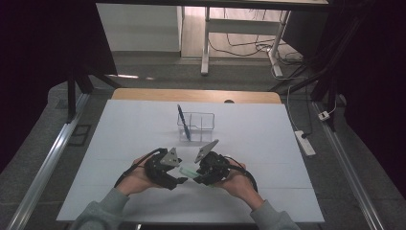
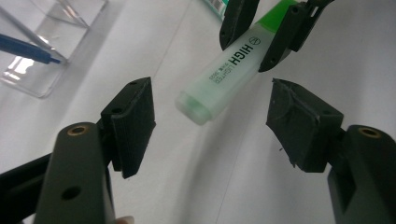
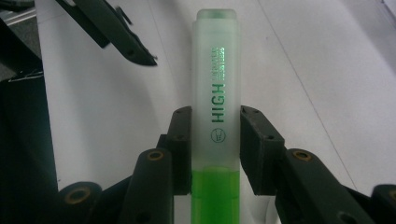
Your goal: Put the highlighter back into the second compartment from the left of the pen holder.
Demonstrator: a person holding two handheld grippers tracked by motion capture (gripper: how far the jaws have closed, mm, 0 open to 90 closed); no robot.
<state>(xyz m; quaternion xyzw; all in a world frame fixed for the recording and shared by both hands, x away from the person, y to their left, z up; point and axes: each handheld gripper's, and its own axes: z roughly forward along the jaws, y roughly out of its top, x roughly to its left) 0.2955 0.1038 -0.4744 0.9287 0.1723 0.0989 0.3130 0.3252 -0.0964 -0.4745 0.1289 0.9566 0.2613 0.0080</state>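
Clear plastic holder [image 1: 201, 125] on table, blue pen [image 1: 184, 122] upright inside

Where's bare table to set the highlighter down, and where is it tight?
Free: the white table left of the clear holder, the wide stretch to its right, and the near strip in front of the hands. Tight: the middle, where the left gripper faces the right gripper holding the highlighter, just before the holder with its blue pen.

A white counter [image 1: 143, 124] stands on grey floor [image 1: 158, 72]; dark curtains [image 1: 43, 48] flank it, a white desk frame [image 1: 207, 43] with cables [image 1: 249, 48] behind.
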